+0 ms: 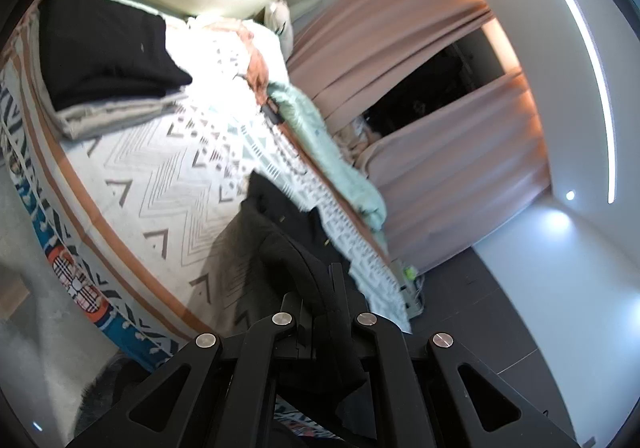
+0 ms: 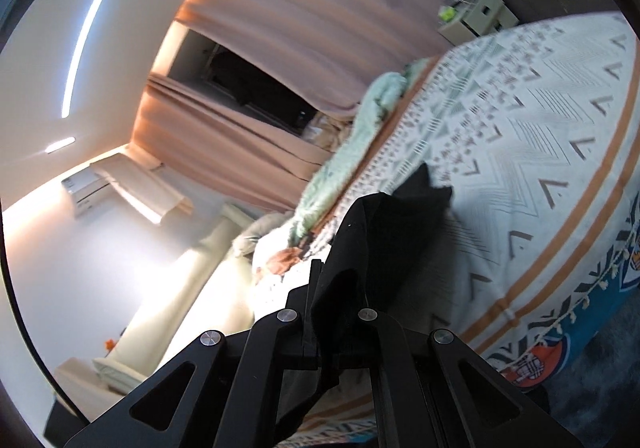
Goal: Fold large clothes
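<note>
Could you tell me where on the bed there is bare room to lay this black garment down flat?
The widest bare patch is the chevron-patterned bedspread between the folded stack near the headboard and the black garment held in both shut grippers, the left gripper and the right gripper. The curtain-side edge is crowded by the mint blanket.

Peach curtains hang beside a mint blanket on the patterned bedspread.

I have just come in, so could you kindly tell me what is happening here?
A person is folding clothes at a bed with a patterned white cover. Both the left gripper and the right gripper are shut on a black fabric garment, holding it above the bed. A folded black and grey stack lies farther along it.
</note>
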Demonstrator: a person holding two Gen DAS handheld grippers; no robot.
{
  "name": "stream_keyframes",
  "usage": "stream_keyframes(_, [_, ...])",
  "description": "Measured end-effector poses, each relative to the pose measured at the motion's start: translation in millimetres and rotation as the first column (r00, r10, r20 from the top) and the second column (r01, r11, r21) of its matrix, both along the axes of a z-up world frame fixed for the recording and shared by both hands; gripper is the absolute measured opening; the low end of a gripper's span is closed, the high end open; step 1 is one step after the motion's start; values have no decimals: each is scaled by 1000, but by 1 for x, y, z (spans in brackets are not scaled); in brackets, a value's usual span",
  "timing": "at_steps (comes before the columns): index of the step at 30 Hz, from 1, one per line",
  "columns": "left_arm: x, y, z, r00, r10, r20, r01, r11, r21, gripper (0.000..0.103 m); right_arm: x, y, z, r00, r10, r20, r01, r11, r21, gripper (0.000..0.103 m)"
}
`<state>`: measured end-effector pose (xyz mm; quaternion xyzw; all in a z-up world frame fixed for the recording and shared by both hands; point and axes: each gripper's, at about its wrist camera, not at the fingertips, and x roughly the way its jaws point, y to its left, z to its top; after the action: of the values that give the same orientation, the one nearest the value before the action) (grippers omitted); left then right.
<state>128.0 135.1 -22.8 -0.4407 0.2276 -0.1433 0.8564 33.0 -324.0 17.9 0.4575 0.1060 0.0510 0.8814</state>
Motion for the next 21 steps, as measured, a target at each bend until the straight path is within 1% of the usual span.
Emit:
stream_keyframes(5, [-24,12,33,998,22,62,-20,1000,-24,3,-19,16,30,999,13,37,-12,1000,-11,3])
stream_keyframes(11, [-38,18,61,992,34,119,-30,999,-39,3,-36,24,58,995,21,94,-20,1000,-12,3])
stream_keyframes(16, [-32,19,78,989,45,138,-38,998,-52,3,-34,26,74,992,6,125,-5,1000,-8,3])
stream_keyframes(21, [-11,15,90,988,51,143,-44,998,-49,3,-16,24,84,989,-22,147,21,1000,8,3])
